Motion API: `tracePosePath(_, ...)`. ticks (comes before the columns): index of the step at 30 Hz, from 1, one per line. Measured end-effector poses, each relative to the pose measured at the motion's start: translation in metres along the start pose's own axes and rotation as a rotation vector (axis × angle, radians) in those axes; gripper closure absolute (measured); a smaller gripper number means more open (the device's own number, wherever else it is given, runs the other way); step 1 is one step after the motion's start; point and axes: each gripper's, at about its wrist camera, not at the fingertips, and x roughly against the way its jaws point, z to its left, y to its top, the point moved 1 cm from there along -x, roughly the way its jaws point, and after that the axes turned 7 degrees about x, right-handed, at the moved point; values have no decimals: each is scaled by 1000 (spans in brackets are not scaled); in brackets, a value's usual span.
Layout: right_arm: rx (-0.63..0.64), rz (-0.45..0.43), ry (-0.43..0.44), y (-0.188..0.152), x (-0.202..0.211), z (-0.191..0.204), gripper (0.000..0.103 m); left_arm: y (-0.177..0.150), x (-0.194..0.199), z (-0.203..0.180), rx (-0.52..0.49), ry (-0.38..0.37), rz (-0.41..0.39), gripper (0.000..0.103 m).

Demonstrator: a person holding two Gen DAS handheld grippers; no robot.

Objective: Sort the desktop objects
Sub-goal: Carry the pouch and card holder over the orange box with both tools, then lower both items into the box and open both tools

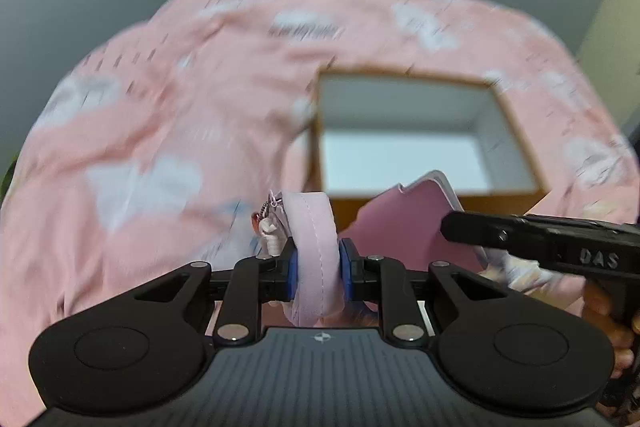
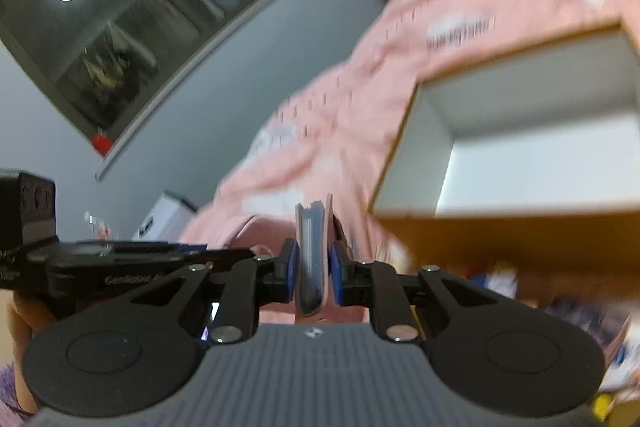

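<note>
A pink cloud-print sheet (image 1: 168,99) lies under an open cardboard box (image 1: 516,131); the left gripper (image 1: 318,269) squeezes a soft pink pouch (image 1: 316,239); only the right view shows the right gripper (image 2: 312,273) pinching the thin pink notebook (image 2: 311,251) edge-on.

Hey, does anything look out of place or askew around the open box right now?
Nothing stands out. The open white-lined cardboard box sits upright and empty on the pink cloud-print cloth. Motion blur hides finer detail.

Motion-blurred pink bedsheet (image 1: 200,87) print
</note>
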Motion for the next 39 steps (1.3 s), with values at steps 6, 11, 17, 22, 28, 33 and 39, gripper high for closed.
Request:
tracePosePath(6, 6, -175, -104, 40, 28, -11, 85, 39, 9, -37, -91, -67, -141, 80)
tracePosePath(11, 0, -209, -249, 54, 16, -34, 85, 67, -39, -59, -124, -120, -99, 80)
tracePosePath(17, -69, -120, -301, 43, -20, -67, 85, 74, -116, -63, -127, -69, 56, 80)
tracePosePath(22, -92, -43, -318, 33, -50, -83, 85, 70, -146, -49, -110, -63, 142, 80)
tracePosePath(28, -125, 21, -338, 26, -82, -95, 85, 68, -168, -49, -148, -40, 231, 80)
tracePosePath(33, -135, 66, -330, 24, -101, -92, 84, 65, -182, -42, -145, -38, 272, 79)
tracePosePath(39, -136, 97, -333, 22, -114, -91, 83, 63, -179, -28, -132, -93, 255, 74)
